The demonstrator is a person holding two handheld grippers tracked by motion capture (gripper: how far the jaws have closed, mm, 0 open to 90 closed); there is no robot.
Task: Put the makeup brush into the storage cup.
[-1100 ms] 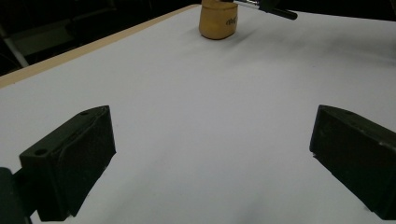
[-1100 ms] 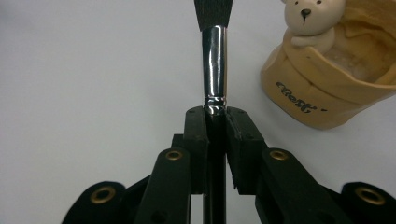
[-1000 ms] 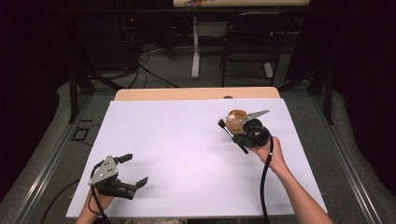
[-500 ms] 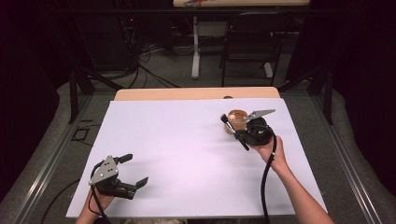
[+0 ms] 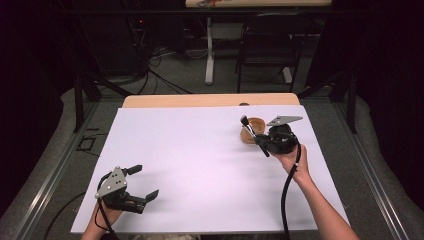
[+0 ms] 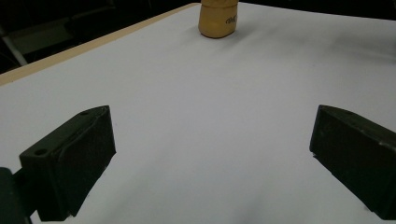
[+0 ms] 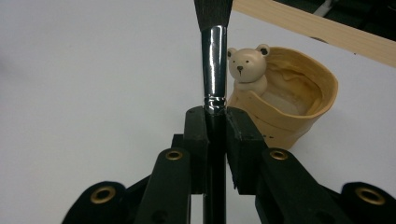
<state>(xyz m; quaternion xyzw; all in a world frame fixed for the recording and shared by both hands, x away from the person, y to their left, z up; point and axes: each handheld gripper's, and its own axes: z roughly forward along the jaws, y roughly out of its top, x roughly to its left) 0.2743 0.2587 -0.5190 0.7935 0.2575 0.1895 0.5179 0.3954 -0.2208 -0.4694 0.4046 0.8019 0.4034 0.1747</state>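
Note:
My right gripper [image 7: 215, 116] is shut on a black brush [image 7: 214, 70] with a silver ferrule, its bristles pointing up and away. Just behind it on the white table stands a tan cup with a small bear figure [image 7: 280, 100] on its rim. From above, the right gripper [image 5: 260, 145] holds the brush [image 5: 250, 131] slanted over the near side of the cup [image 5: 250, 131]. My left gripper [image 5: 140, 181] hovers open near the table's front left corner, nothing between its jaws. Along the left gripper [image 6: 210, 154] the cup [image 6: 217, 18] stands far off.
A white sheet [image 5: 200, 165] covers the table, with a wooden strip [image 5: 200, 100] bare along the far edge. A small dark spot [image 5: 244, 104] sits on that strip. Beyond the table are a dark chair [image 5: 267, 45], a table leg and floor cables.
The right gripper with the brush has shifted slightly away from the person, toward the cup. The left gripper has stayed put.

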